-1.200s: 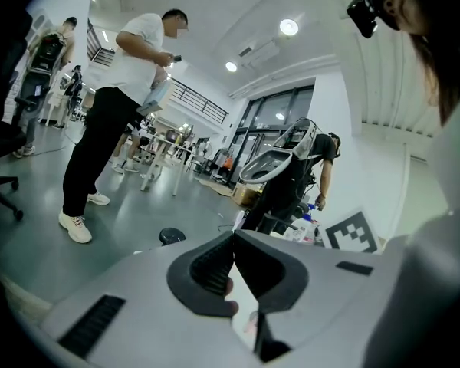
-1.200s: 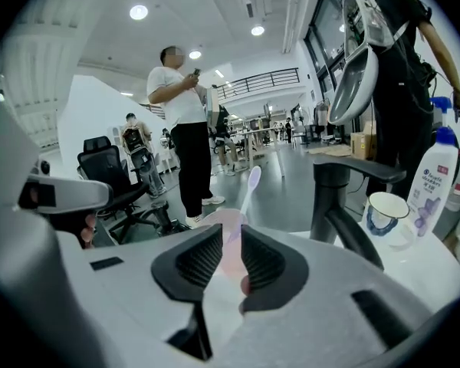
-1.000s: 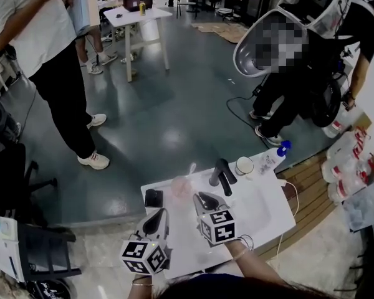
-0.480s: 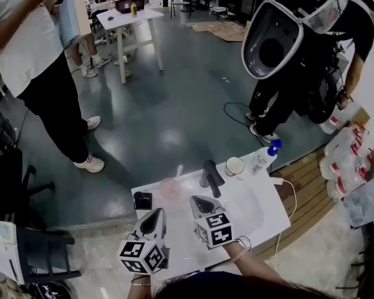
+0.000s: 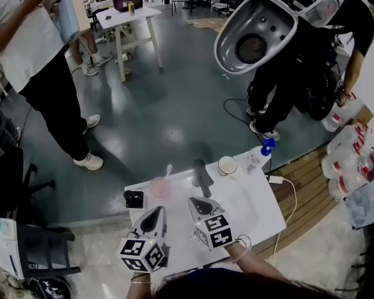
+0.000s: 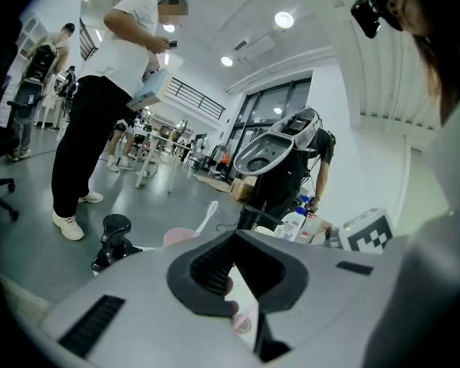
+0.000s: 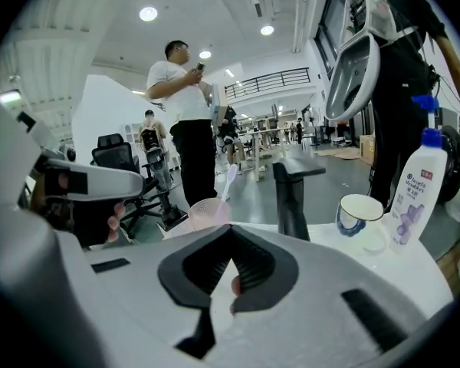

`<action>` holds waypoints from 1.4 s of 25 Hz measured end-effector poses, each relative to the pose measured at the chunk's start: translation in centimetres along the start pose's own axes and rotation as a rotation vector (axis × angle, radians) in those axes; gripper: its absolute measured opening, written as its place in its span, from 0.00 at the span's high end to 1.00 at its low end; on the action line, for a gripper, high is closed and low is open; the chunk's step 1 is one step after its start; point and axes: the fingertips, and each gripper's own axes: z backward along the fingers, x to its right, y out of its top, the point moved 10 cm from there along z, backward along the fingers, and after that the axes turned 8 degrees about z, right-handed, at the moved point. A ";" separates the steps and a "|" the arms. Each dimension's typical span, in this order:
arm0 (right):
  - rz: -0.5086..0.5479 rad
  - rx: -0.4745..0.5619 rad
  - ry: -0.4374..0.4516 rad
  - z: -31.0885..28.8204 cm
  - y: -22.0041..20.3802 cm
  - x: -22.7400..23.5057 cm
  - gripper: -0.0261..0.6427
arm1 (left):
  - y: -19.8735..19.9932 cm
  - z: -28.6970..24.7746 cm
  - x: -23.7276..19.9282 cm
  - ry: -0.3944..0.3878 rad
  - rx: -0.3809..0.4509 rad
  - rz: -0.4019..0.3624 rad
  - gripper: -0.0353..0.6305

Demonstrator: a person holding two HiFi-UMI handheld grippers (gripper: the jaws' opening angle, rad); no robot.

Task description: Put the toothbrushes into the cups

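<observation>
Your left tongs (image 5: 156, 212) and right tongs (image 5: 195, 200) are both closed, empty. Two cups: the pink cup (image 5: 160, 187) holds one toothbrush (image 5: 168, 170); the white mug (image 5: 227, 165) stands apart.

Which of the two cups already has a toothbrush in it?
The pink cup, with a pale toothbrush standing in it; the white mug near the bottle looks empty.

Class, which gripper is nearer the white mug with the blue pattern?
Right. The right gripper sits to the near left of the mug; the left gripper is farther left, close to the pink cup.
</observation>
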 end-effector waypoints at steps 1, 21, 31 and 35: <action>0.003 0.002 0.003 0.2 -0.1 0.2 0.96 | -0.1 -0.1 0.2 0.003 -0.001 -0.001 0.94; 0.005 0.025 -0.029 5.2 -2.5 6.7 0.96 | -4.5 -5.1 4.6 -0.022 -0.141 -0.073 0.94; -0.025 0.000 -0.036 7.3 -4.7 10.5 0.96 | -7.6 -8.1 6.6 -0.043 -0.222 -0.115 0.94; -0.032 -0.007 -0.031 8.1 -5.7 11.8 0.96 | -9.0 -9.3 7.4 -0.052 -0.265 -0.127 0.93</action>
